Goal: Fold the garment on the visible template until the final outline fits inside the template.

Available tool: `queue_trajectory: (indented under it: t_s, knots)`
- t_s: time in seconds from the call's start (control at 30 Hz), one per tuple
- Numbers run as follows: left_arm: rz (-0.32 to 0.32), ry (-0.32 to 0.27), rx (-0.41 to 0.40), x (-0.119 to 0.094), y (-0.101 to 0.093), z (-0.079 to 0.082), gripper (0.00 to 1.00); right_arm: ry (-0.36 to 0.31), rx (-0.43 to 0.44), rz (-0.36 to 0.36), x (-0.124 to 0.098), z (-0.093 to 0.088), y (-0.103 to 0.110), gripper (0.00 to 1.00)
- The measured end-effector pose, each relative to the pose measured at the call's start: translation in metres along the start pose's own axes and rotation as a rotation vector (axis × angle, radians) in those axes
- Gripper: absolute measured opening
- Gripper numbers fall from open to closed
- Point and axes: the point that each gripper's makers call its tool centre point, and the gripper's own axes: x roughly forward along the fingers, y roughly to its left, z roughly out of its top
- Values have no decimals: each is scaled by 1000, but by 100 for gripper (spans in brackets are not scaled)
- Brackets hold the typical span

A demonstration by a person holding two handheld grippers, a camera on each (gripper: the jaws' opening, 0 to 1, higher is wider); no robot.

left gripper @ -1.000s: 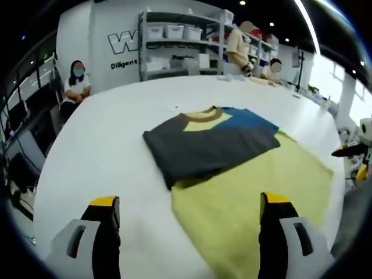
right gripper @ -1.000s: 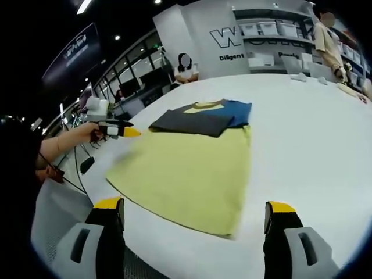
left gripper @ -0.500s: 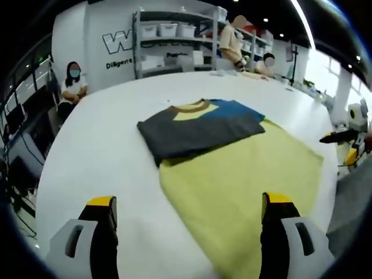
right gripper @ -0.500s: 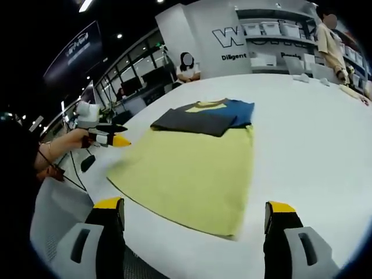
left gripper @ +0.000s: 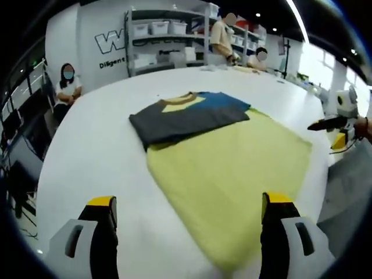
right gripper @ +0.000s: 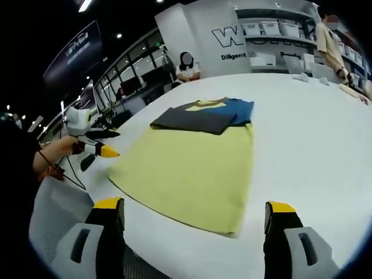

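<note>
I count one white table, one yellow template, one garment and two grippers. The table is broad and round-edged. On it lies the template, a flat pale-yellow sheet, its long axis running from my near edge toward the far shelves. The garment sits across the template's far end — folded into a dark grey slab with a blue panel on its right, a yellow chest patch and a brown collar that points away from me; its long side runs left to right, and its left part overhangs onto bare table. My left gripper and right gripper both hover over the near edge, jaws spread wide, holding nothing.
</note>
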Motion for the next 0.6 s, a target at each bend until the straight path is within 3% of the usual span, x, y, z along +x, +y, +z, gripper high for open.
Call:
queue_trajectory:
  t_s: [0.23, 0.6]
  knots:
    - [-17, 11, -27, -7, -11, -13, 99, 1, 5, 1, 2, 0, 1, 99]
    - [-6, 50, -17, -19, -23, -32, 90, -7, 3, -1, 6, -2, 1, 94]
